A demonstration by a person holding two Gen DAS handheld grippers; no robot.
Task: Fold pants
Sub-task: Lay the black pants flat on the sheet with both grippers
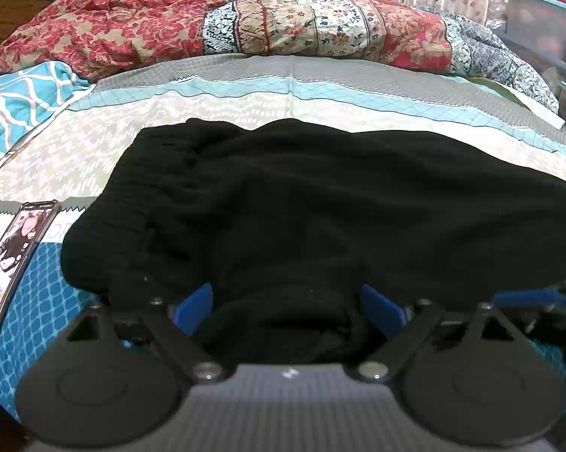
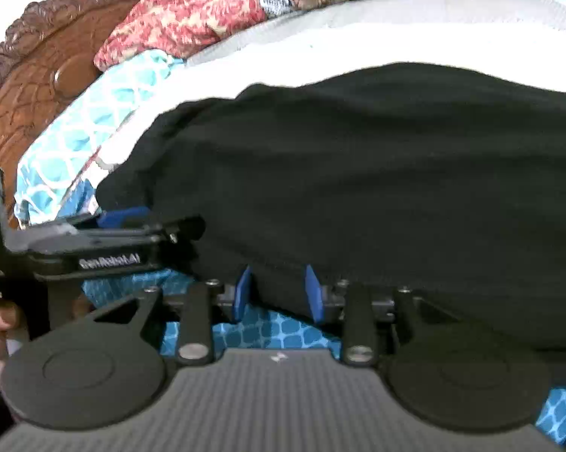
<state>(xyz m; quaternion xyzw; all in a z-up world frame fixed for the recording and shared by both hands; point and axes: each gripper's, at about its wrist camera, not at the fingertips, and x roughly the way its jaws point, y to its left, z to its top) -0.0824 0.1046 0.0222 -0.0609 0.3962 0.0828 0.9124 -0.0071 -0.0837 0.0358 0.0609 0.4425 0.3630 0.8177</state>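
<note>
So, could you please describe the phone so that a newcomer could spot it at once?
Start at the black pants spread across the bed. Look past their left edge to the teal-patterned bedsheet. The phone lies there flat, screen lit, the only hard, glossy thing among fabrics.

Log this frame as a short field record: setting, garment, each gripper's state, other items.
setting: bed with patterned sheet, carved wooden headboard
garment: black pants spread across the bed, bunched at the near edge
left gripper: open, blue fingers either side of bunched fabric
right gripper: open, at the pants' near edge
other items: phone left of the pants, screen lit; floral quilt behind
fold status: not clear from these views
</note>
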